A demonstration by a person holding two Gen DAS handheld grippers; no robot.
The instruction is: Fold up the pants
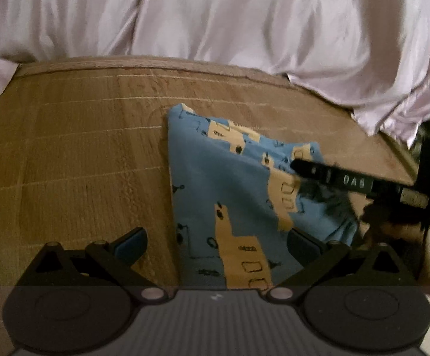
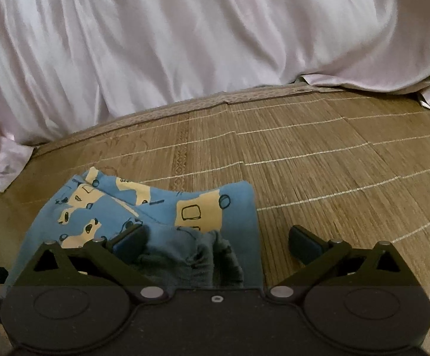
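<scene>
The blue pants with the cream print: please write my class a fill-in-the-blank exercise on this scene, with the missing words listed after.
1. The blue pants with a cream print lie on a woven ____ mat.
2. Behind the mat hangs a pale, shiny ____.
3. The left gripper has its jaws ____.
4. The right gripper holds ____ between its fingers.

Missing words: bamboo; sheet; open; nothing
</scene>
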